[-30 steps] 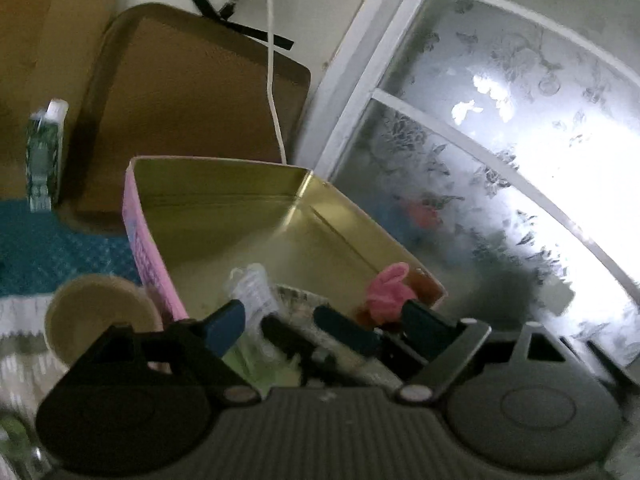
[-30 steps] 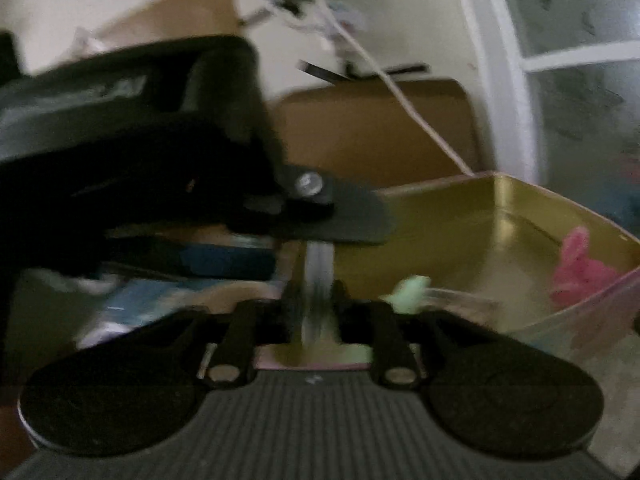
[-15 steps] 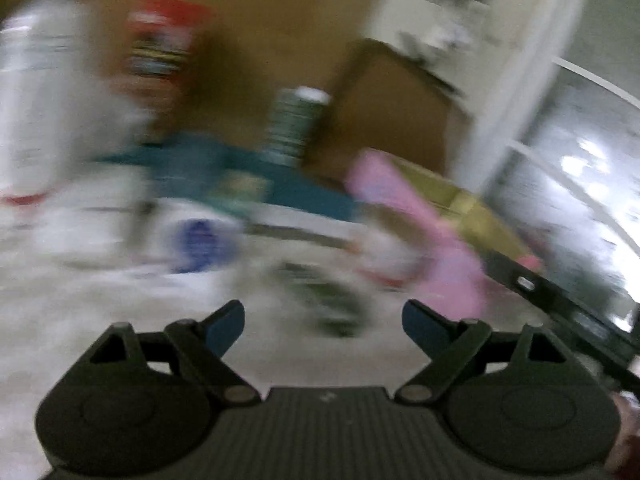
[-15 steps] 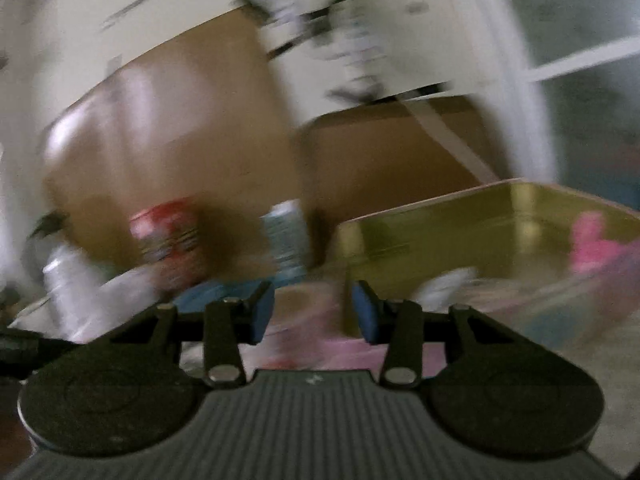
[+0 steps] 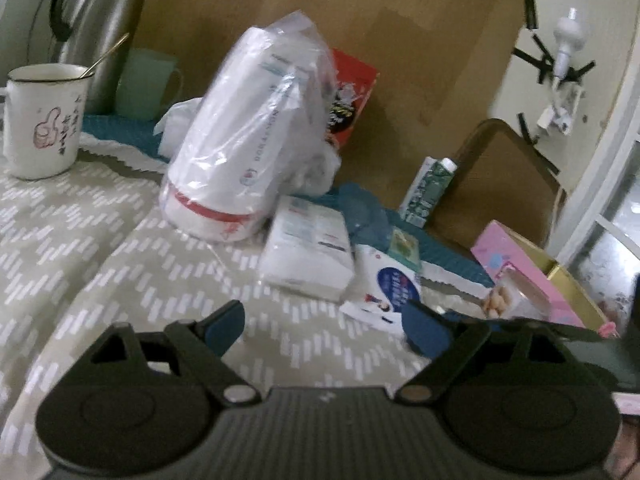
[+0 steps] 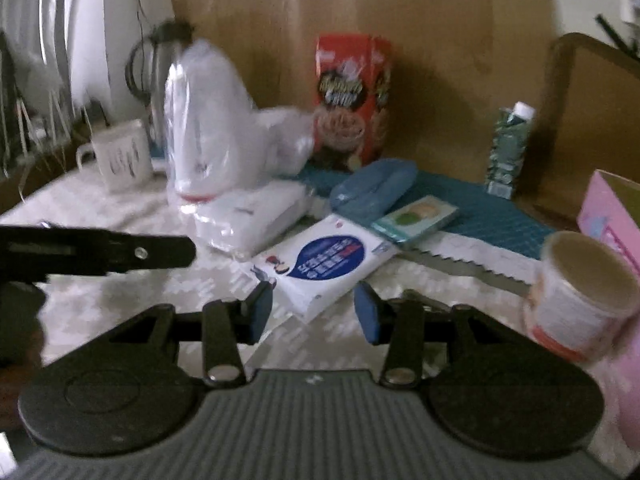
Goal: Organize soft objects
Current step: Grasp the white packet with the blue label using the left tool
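1. While both claws hang above the patterned cloth point(image 5: 100, 216) on the worktop, the soft things lie in a loose cluster ahead of them: a white wipes pack with a blue label point(image 6: 326, 260) flat on the cloth, and a clear-wrapped tissue pack point(image 5: 308, 252) just beside it.
2. Right claw point(image 6: 314, 312): jaws parted with nothing between them, the blue pads framing the near corner of the wipes pack without touching it, as far as the blur lets me tell.
3. Left claw point(image 5: 324, 324): jaws spread wide and empty, hovering over bare cloth, the tissue pack well ahead.
4. Behind the wipes pack, a small teal packet point(image 6: 416, 216) and a blue pouch point(image 6: 376, 190) rest on a teal mat point(image 6: 488, 208).
5. Leaning behind the tissue pack, a big white roll in a plastic bag point(image 5: 248, 128) stands tilted.
6. Off to the right, a pink tin point(image 5: 532, 284) with a gold inside sits open, and a paper cup point(image 6: 580, 296) stands right in front of it.
7. Further back: a red snack box point(image 6: 352, 100), a green carton point(image 6: 508, 148), a white enamel mug point(image 5: 44, 120) and a steel kettle point(image 5: 100, 28).
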A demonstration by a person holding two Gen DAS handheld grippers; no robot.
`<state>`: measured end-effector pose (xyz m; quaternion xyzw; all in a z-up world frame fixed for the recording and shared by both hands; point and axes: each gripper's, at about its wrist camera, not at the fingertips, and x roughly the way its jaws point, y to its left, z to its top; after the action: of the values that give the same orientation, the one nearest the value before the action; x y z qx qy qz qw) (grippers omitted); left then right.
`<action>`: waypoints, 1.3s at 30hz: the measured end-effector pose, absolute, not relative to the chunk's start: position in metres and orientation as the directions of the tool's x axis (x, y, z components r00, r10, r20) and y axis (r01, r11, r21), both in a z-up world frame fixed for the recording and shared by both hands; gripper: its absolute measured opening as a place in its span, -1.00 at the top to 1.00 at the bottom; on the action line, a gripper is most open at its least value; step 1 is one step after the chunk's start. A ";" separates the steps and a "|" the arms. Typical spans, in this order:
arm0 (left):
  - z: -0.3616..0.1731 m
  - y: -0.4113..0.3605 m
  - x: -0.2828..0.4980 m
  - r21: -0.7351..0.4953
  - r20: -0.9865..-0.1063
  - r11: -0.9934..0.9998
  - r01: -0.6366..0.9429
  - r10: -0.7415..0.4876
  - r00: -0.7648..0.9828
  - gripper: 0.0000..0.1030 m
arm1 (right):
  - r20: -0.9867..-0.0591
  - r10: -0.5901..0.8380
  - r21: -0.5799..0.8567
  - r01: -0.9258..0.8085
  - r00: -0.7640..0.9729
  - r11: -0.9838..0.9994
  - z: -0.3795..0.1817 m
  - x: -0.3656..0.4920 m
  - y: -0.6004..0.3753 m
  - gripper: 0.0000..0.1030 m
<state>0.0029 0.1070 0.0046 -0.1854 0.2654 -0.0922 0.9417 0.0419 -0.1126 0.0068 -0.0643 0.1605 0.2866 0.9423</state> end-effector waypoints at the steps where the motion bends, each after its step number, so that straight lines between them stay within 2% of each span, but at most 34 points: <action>1: 0.004 0.106 0.001 -0.396 -0.458 0.914 0.085 -0.277 0.844 -0.75 | -0.355 0.515 -0.030 -0.560 0.780 0.828 0.005 0.045 -0.110 0.08; 3: 0.005 0.105 -0.002 -0.393 -0.449 0.914 0.100 -0.286 0.846 -0.76 | -0.378 0.512 -0.030 -0.563 0.771 0.826 0.002 0.048 -0.106 0.18; 5: 0.003 0.102 -0.002 -0.394 -0.446 0.912 0.108 -0.293 0.846 -0.77 | -0.383 0.518 -0.027 -0.570 0.765 0.822 -0.001 0.047 -0.106 0.66; 6: 0.003 0.102 -0.002 -0.397 -0.445 0.911 0.109 -0.295 0.846 -0.77 | -0.383 0.518 -0.034 -0.572 0.765 0.819 -0.001 0.046 -0.106 0.79; 7: 0.003 0.102 -0.002 -0.399 -0.444 0.911 0.108 -0.295 0.846 -0.78 | -0.383 0.515 -0.046 -0.573 0.767 0.818 -0.001 0.044 -0.105 0.83; 16: 0.002 0.101 -0.001 -0.399 -0.448 0.911 0.104 -0.293 0.845 -0.79 | -0.370 0.521 -0.048 -0.576 0.769 0.816 -0.012 0.009 -0.125 0.85; 21: 0.001 0.102 0.000 -0.419 -0.454 0.898 0.131 -0.332 0.827 -0.84 | -0.364 0.601 0.013 -0.641 0.712 0.768 -0.018 -0.031 -0.153 0.84; 24: 0.001 0.098 0.000 -0.430 -0.466 0.890 0.150 -0.361 0.808 -0.84 | -0.350 0.640 -0.017 -0.688 0.684 0.726 -0.022 -0.055 -0.170 0.84; 27: 0.001 0.088 -0.004 -0.444 -0.467 0.877 0.181 -0.399 0.789 -0.86 | -0.355 0.604 -0.041 -0.658 0.713 0.752 -0.026 -0.061 -0.190 0.82; 30: 0.002 0.071 -0.006 -0.473 -0.476 0.854 0.218 -0.456 0.752 -0.88 | -0.324 0.545 0.034 -0.566 0.773 0.824 -0.024 -0.054 -0.218 0.71; 33: 0.005 0.058 -0.005 -0.489 -0.488 0.837 0.244 -0.494 0.719 -0.90 | -0.278 0.564 0.133 -0.550 0.778 0.824 -0.020 -0.051 -0.237 0.25; 35: 0.007 0.054 -0.003 -0.518 -0.489 0.817 0.254 -0.526 0.696 -0.92 | -0.266 0.593 0.126 -0.583 0.760 0.803 -0.018 -0.052 -0.234 -0.07; 39: 0.007 0.046 -0.003 -0.564 -0.497 0.782 0.266 -0.579 0.647 -0.92 | -0.299 0.629 0.019 -0.655 0.717 0.755 -0.021 -0.051 -0.204 -0.15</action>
<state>-0.0025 0.0456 0.0065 -0.2266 0.3448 -0.2405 0.8786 -0.0515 -0.2044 -0.0213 -0.0443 0.1449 0.3470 0.9256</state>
